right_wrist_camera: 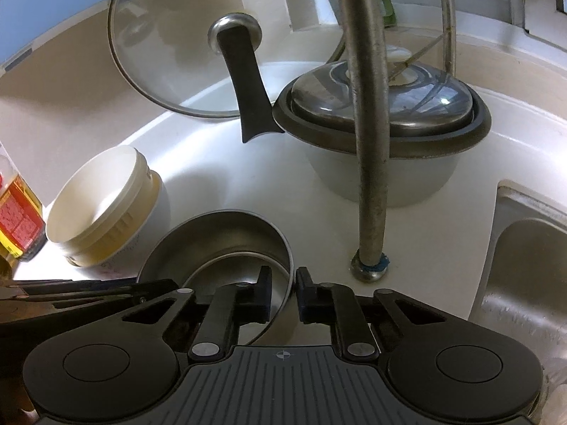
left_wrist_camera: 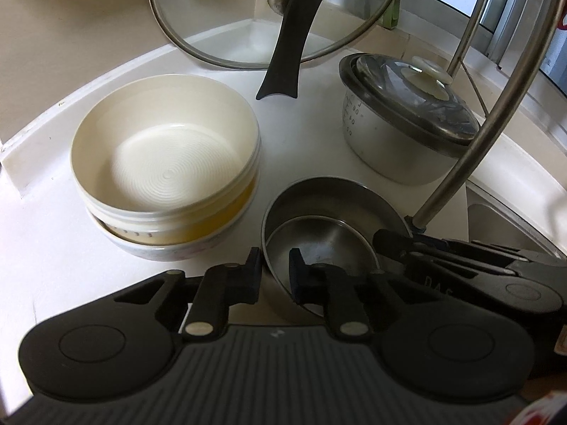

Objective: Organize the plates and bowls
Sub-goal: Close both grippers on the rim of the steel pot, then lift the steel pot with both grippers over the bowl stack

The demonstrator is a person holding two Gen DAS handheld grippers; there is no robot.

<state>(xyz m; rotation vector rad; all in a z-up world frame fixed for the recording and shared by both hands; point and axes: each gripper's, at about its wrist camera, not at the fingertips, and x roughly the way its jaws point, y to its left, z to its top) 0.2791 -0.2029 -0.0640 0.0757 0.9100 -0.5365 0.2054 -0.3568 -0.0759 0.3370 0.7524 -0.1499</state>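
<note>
Nearest my left-wrist lens, my left jaws [left_wrist_camera: 274,272] are clamped on the near rim of the steel bowls [left_wrist_camera: 329,219], two nested, low centre of the frame. My right jaws [right_wrist_camera: 283,294] pinch the same stack's rim [right_wrist_camera: 288,265] at the low centre of the right-wrist view. Both stand on the white bench [left_wrist_camera: 53,248]. Left of them sits a cream bowl [left_wrist_camera: 166,156] stacked in a second bowl. At upper right stands a lidded pot [left_wrist_camera: 404,120], beside the tap pipe [right_wrist_camera: 368,141]. A glass lid [left_wrist_camera: 276,10] leans at the top.
</note>
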